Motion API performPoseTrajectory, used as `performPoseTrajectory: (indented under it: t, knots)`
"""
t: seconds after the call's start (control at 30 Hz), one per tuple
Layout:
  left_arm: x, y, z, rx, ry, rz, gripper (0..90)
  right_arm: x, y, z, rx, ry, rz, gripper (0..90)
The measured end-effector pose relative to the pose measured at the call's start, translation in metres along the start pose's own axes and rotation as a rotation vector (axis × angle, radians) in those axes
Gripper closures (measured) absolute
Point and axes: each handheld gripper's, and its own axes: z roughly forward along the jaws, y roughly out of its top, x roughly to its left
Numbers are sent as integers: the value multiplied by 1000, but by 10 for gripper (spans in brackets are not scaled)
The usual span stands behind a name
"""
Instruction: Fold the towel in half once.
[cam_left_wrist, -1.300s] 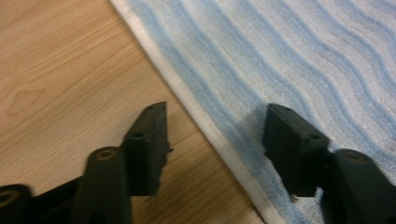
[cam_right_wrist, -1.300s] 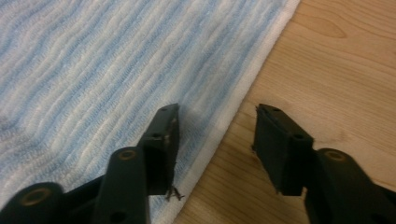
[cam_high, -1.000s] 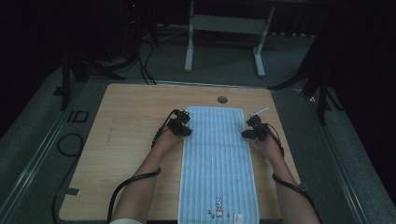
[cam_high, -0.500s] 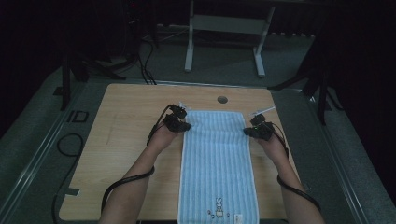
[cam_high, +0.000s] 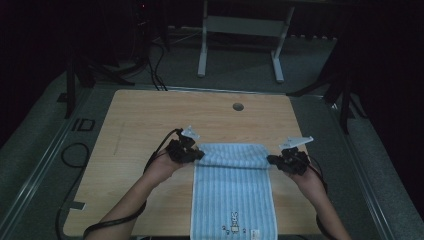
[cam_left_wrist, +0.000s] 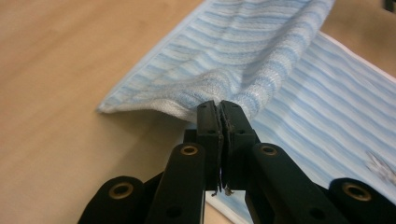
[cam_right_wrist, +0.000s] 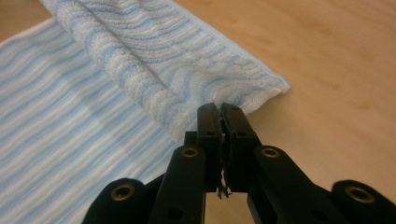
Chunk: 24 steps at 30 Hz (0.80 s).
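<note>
On the table (cam_high: 150, 115), both claws pinch the towel's (cam_high: 232, 192) folded-over end.

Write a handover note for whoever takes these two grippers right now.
Left gripper: shut on the towel's far left corner.
Right gripper: shut on the far right corner.
Towel: blue striped, lying lengthwise on the wooden table, rabbit print at the near end; its far edge is lifted and folded over toward the person.
Done: both far corners gripped and raised.
Left: probably carry the far edge to the near edge, lay it flat, release.
</note>
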Motion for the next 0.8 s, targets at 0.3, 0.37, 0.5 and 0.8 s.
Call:
performPoseTrajectory:
  t: [0.3,0.37,0.5,0.8]
  knots:
    - [-33,-50,5,56,1,25,854,39,-44,-14,2,43,-21,810]
    - [-33,-56,3,61,-1,8,708,44,-52,-16,10,45,-21,663]
    - [-39,-60,-5,22,13,31,499,47,-56,-27,-23,56,-7,644]
    - [-58,-51,27,57,-43,78,512,59,-45,4,14,75,-21,638]
